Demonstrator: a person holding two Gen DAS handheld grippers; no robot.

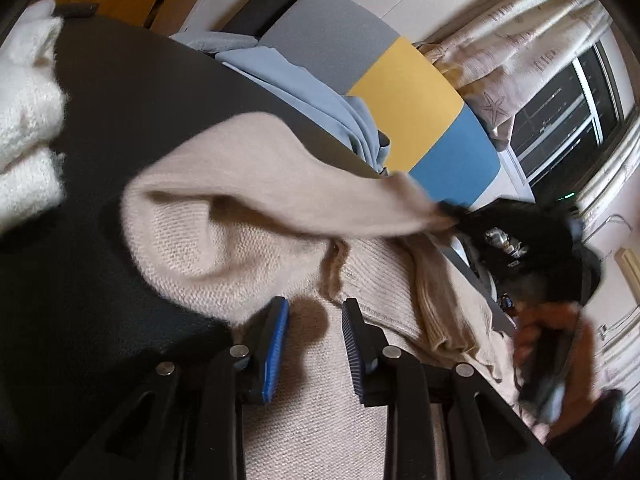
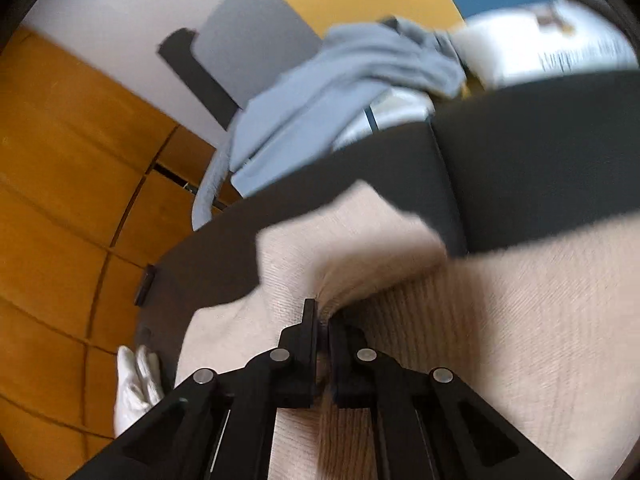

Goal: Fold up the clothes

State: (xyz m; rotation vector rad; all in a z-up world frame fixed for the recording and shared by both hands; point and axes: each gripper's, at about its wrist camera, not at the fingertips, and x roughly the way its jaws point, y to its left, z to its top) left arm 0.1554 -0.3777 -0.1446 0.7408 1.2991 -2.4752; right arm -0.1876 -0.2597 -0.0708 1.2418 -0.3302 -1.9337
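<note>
Beige sweater [image 1: 224, 216] on dark table [image 1: 132, 92]. Right gripper [image 2: 322, 322] jaws clenched on sweater fold; left gripper [image 1: 316, 320] jaws released above knit. We carry fold across evenly, avoiding bunching.

Sweater [image 1: 304, 400] on table [image 1: 132, 92] — folded knit [image 1: 24, 120] at left, blue garment [image 1: 304, 92] behind.

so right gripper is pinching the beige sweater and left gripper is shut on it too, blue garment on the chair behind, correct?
Not quite. The left gripper is open: the left wrist view shows a clear gap between its blue pads above the beige sweater, gripping nothing. The rest holds: the right gripper pinches a fold of the sweater, and the blue garment lies on the chair behind.
</note>
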